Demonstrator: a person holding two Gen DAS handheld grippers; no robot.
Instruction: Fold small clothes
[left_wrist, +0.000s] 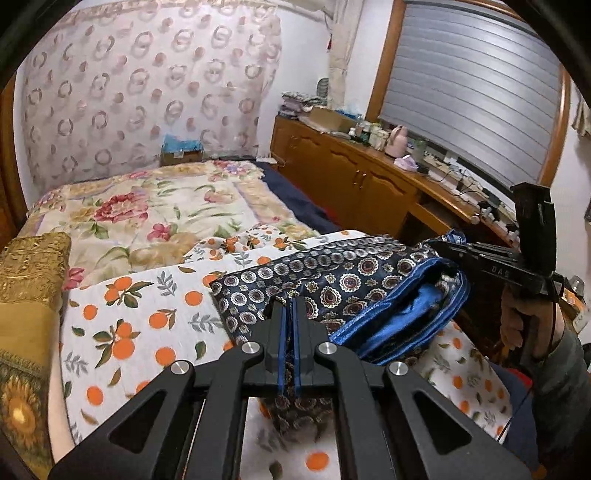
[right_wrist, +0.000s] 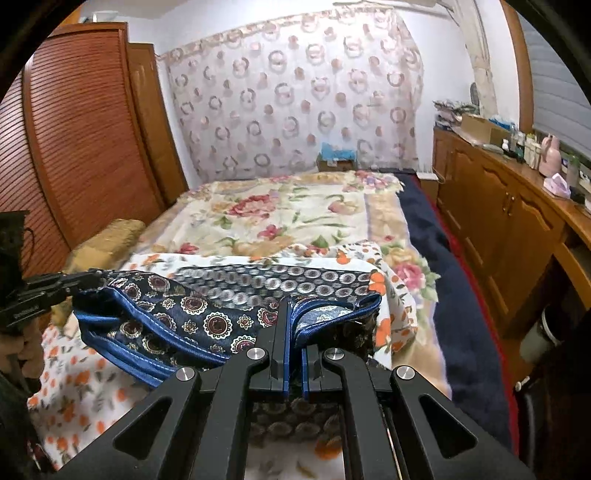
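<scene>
The small cloth (left_wrist: 354, 280), dark blue with round patterns and a bright blue hem, was held up just above the orange-print sheet (left_wrist: 133, 325) on the bed (left_wrist: 155, 206). One edge of it was pinched tight in the left gripper (left_wrist: 291, 314), and the other end was pinched tight in the right gripper (right_wrist: 293, 321). Both grippers were pressed together on the cloth so that it could not slip out. The cloth was held at two ends so that it stayed stretched between them and did not bunch up. Its middle sagged a little and the blue inside showed. The near edge was probably lifted so that it could be laid over the far part to make a fold. The fold did not look finished.
</scene>
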